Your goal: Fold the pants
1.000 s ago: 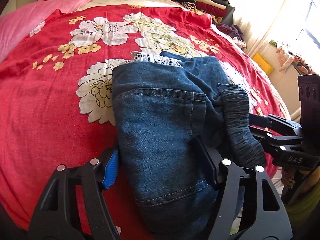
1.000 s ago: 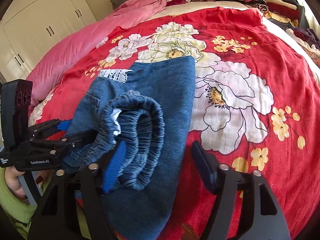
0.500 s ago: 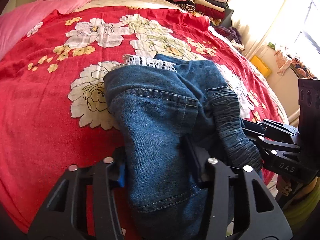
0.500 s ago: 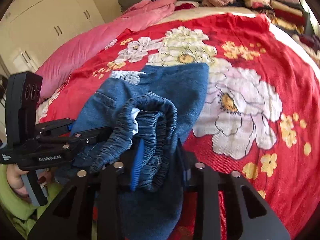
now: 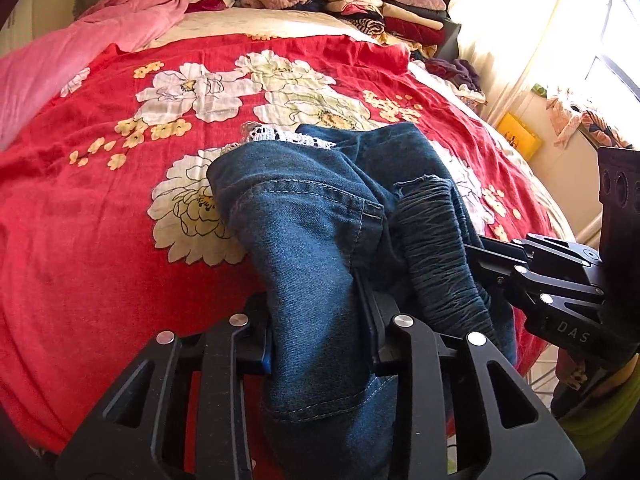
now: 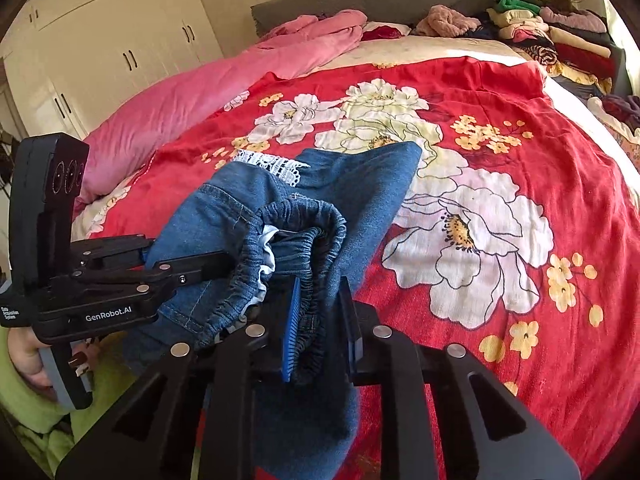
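Note:
Blue denim pants with an elastic waistband and white lace trim lie bunched at the near edge of the bed. My left gripper is shut on the pocket side of the pants. My right gripper is shut on the gathered waistband. Each gripper shows in the other's view: the right one at the right of the left wrist view, the left one at the left of the right wrist view. The near end of the pants is lifted off the bed; the far end rests on it.
The bed has a red floral cover. A pink quilt lies along the left side. Stacks of folded clothes sit at the head, right. White wardrobes stand to the left. A bright window is on the right.
Both grippers have closed from open onto the pants, the left on the pocket side, the right on the waistband. The near end of the pants has lifted a little.

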Demonstrator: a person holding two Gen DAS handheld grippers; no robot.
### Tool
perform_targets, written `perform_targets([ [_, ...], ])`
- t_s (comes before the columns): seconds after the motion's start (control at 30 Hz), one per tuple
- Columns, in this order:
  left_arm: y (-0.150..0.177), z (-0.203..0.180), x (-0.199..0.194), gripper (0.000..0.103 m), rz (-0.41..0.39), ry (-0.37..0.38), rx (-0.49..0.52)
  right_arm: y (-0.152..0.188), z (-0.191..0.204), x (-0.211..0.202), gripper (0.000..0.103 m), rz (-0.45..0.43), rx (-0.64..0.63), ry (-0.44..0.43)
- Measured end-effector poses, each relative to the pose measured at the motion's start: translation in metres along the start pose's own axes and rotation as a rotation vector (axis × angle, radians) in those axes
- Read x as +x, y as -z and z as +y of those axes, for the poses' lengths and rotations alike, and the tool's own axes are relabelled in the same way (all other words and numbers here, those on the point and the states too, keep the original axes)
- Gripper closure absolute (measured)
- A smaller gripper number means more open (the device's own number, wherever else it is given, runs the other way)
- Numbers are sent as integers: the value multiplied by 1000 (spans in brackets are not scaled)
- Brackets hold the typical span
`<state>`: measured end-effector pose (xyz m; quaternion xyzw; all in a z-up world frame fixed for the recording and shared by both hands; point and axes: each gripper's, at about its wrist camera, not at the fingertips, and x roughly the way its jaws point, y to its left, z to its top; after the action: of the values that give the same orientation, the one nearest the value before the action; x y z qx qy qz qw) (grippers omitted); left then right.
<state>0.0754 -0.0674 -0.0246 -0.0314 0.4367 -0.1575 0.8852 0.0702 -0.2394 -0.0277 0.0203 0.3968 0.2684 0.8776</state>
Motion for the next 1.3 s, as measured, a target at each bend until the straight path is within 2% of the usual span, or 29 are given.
perform_targets([
  [0.3,-10,-6,-15,79,-34,-2,7,-11,8,-16,87,-37,-17,-22],
  [0.53,-30,0,-26,79,-78,-12,-3,-38,13,-20,90,-76,-59,-22],
  [0.97,-65,11,-23,79,-118,-42,9,-78,14,8,90,-69,-105,-5],
  [1.3,-79,25,-6,79,-109,-55,-6,-91,-4,31,90,-49,-64,-1],
])
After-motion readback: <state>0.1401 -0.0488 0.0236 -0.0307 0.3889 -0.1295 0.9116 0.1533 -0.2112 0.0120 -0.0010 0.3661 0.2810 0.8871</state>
